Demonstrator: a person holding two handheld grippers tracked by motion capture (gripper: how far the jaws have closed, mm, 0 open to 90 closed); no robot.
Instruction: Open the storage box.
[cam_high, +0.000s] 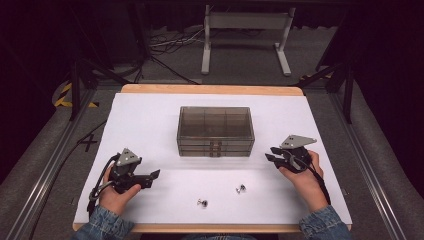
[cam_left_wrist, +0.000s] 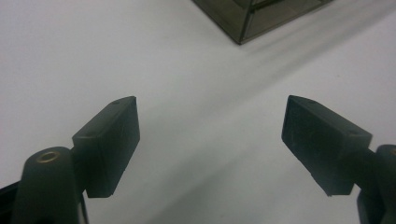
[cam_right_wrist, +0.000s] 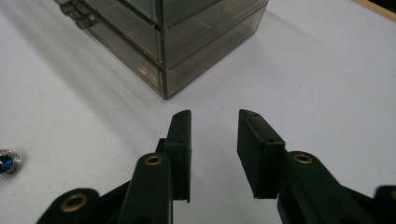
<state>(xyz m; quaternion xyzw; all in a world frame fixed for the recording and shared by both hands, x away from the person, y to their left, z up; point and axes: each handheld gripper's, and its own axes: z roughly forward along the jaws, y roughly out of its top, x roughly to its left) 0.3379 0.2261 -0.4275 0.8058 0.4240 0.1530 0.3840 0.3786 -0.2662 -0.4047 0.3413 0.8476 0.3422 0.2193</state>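
A smoky clear plastic drawer box (cam_high: 215, 131) stands in the middle of the white table; its corner shows in the left gripper view (cam_left_wrist: 254, 18) and its side and drawer pulls in the right gripper view (cam_right_wrist: 173, 37). Two small silver pieces with blue stones lie near the front edge, one (cam_high: 241, 188) to the right of the other (cam_high: 202, 203); one of them lies at the left edge of the right gripper view (cam_right_wrist: 6, 163). My left gripper (cam_high: 156, 175) (cam_left_wrist: 210, 140) is open wide over bare table. My right gripper (cam_high: 270, 154) (cam_right_wrist: 214, 140) is open more narrowly, empty, pointing at the box's right front corner.
The white sheet (cam_high: 150, 125) covers a wooden table whose edge (cam_high: 210, 89) shows at the back. Beyond it stand a white metal frame (cam_high: 245, 35) and floor cables. Dark rails run along both sides.
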